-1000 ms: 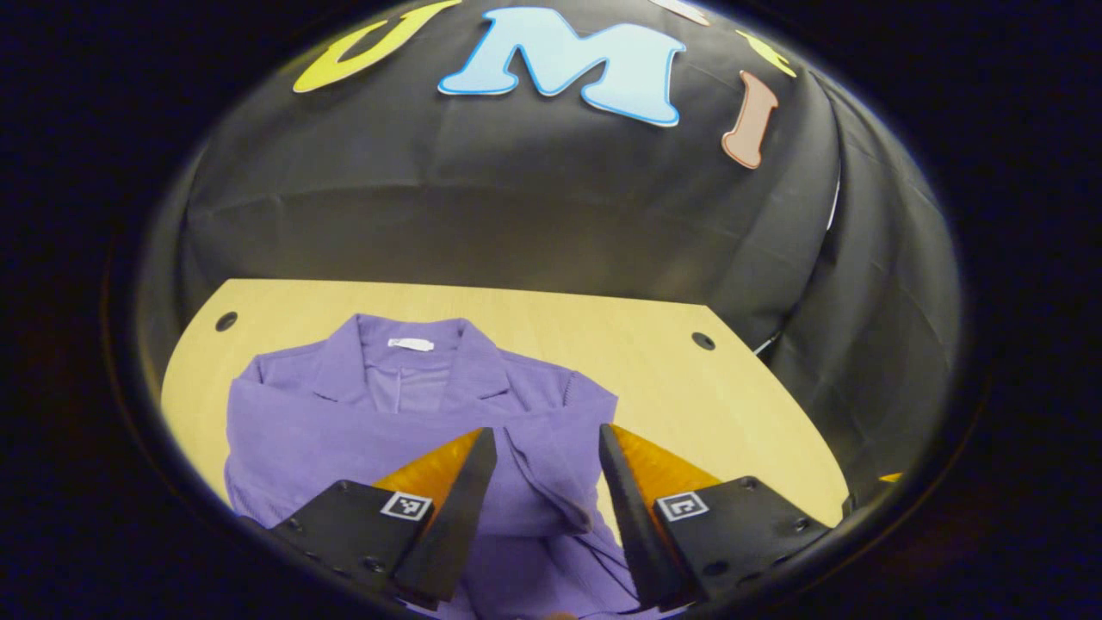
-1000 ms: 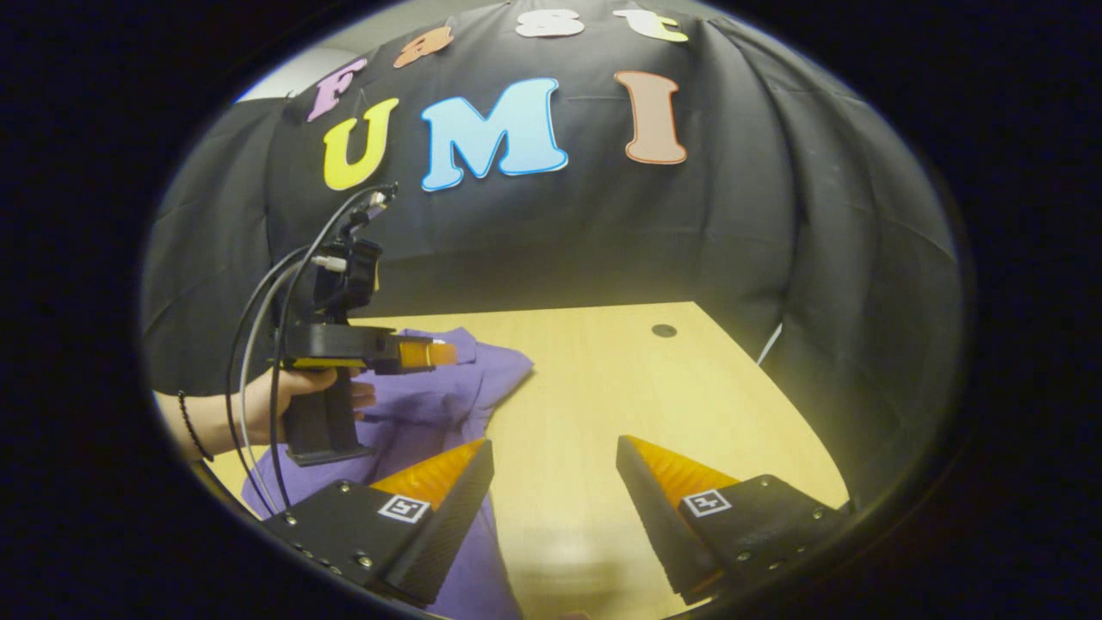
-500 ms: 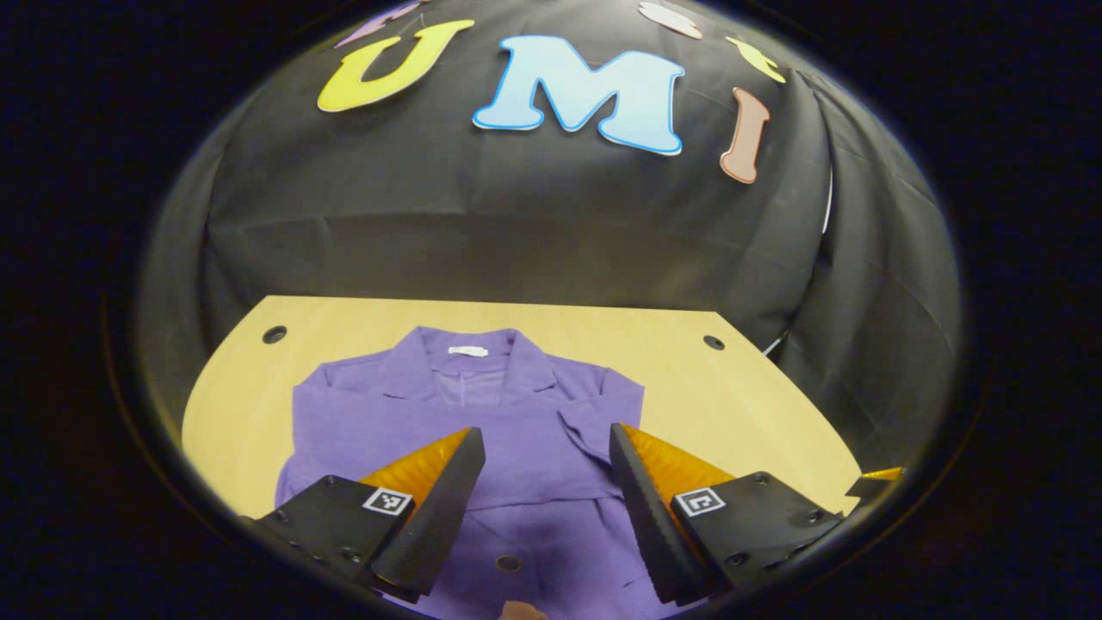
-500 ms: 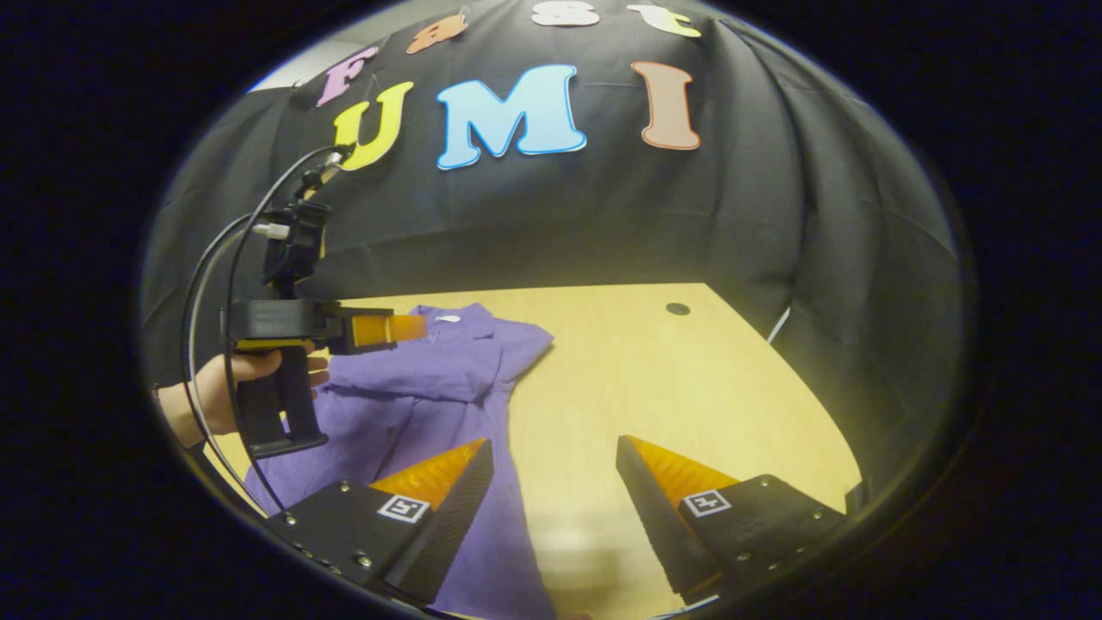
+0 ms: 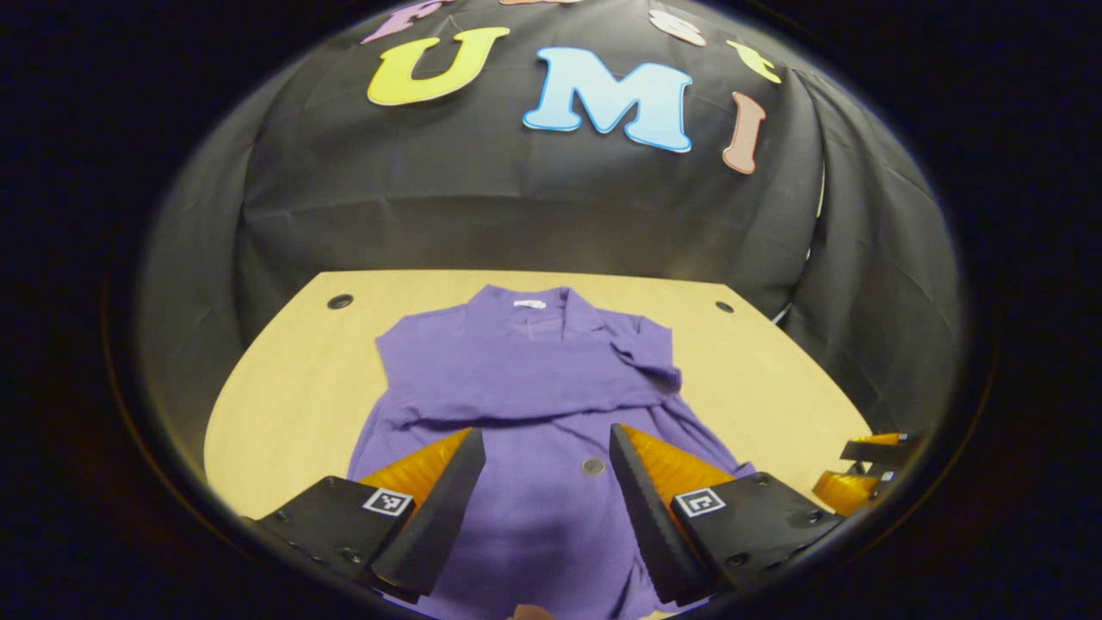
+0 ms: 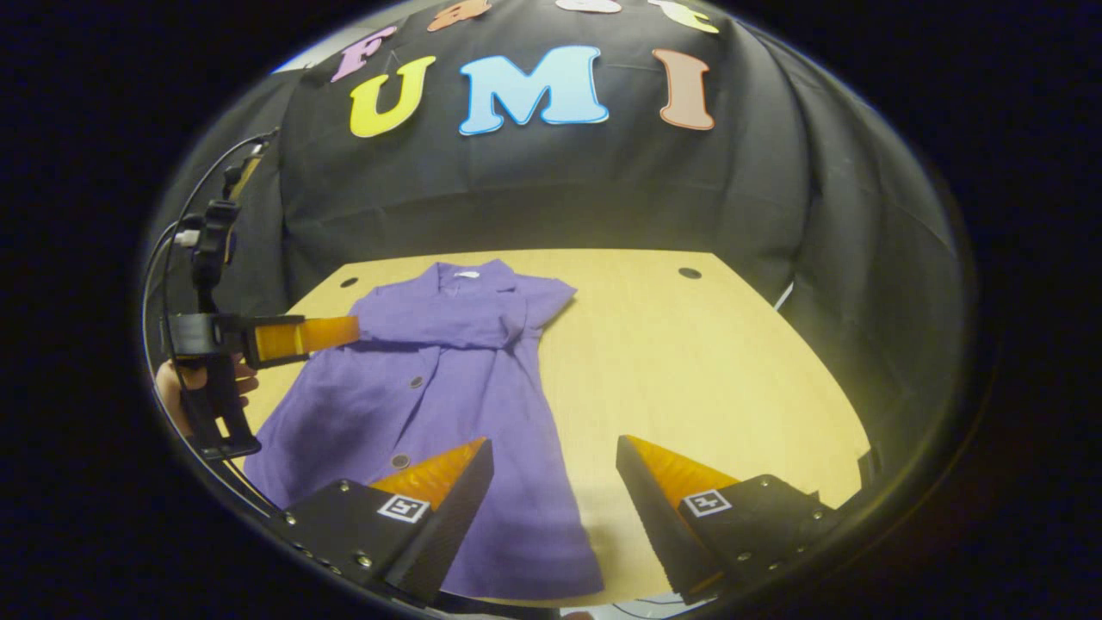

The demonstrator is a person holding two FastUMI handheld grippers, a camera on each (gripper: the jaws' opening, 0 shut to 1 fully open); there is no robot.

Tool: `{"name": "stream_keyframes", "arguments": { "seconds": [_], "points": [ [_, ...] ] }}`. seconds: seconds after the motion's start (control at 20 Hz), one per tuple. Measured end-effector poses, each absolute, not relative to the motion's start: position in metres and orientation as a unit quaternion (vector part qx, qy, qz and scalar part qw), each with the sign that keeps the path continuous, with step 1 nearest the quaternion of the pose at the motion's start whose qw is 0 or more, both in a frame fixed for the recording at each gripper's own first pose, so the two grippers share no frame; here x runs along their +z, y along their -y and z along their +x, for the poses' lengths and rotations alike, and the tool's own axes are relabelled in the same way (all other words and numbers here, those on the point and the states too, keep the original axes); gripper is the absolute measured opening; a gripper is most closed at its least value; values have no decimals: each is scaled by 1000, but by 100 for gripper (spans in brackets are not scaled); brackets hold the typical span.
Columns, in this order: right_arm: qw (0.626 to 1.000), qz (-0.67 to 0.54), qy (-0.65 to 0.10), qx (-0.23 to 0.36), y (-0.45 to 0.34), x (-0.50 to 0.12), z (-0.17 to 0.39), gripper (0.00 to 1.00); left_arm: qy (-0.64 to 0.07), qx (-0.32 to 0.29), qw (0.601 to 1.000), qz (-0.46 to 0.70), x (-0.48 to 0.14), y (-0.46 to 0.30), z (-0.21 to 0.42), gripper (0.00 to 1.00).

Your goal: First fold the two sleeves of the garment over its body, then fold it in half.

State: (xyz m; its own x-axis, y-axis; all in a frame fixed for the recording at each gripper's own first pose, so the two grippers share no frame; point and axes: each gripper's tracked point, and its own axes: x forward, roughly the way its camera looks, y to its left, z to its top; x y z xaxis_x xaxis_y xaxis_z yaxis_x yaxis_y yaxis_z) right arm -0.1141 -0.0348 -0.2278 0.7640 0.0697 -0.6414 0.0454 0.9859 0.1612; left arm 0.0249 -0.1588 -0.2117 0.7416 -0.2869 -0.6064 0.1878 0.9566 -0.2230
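We see the purple button-front garment [image 5: 525, 413] lying flat on the pale wooden tabletop [image 5: 293, 370], collar toward the black cloth wall and hem toward us, so its long axis runs from the near edge away to the back. Both sleeves appear to lie folded across the chest, forming a band below the collar, so we judge the sleeve step done and the fold in half next. Our left claw [image 5: 544, 499] hovers above the lower front of the garment, jaws spread, nothing between them. In the right gripper view the right claw [image 6: 551, 508] hangs over the near hem [image 6: 525, 568] and the bare tabletop beside it, also spread and empty, and we can see the left claw [image 6: 331, 331] off at the garment's far side, held by a hand [image 6: 176, 387]. For the next move we reckon each claw must come down on a hem corner, pinch the cloth, then carry it up and over toward the collar, keeping both sides level so the sleeves don't slip out.
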Motion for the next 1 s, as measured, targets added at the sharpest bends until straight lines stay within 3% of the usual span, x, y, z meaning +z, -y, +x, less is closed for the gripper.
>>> {"name": "stream_keyframes", "arguments": {
  "seconds": [0.1,0.2,0.25,0.3,0.45,0.75,0.9,1.0],
  "points": [
    [933,86,-350,1,29,-234,-126,94,-342,-126,928,-80,-219,141,-1,100],
    [930,88,-357,-6,25,-239,-138,91,-348,-120,926,-87,-226,121,-26,93],
    [928,90,-362,-9,23,-243,-143,94,-346,-116,927,-86,-229,109,-37,89],
    [926,89,-366,-13,22,-249,-150,91,-345,-111,928,-83,-230,97,-49,95],
    [920,96,-379,-24,21,-260,-166,91,-359,-101,924,-79,-243,66,-87,100],
    [911,93,-399,-34,22,-279,-185,91,-383,-96,916,-75,-268,34,-142,100],
    [909,86,-406,-34,23,-286,-189,91,-394,-87,913,-68,-279,20,-159,89],
    [906,81,-413,-35,23,-293,-191,91,-398,-80,911,-70,-283,12,-167,89]
  ]
}}
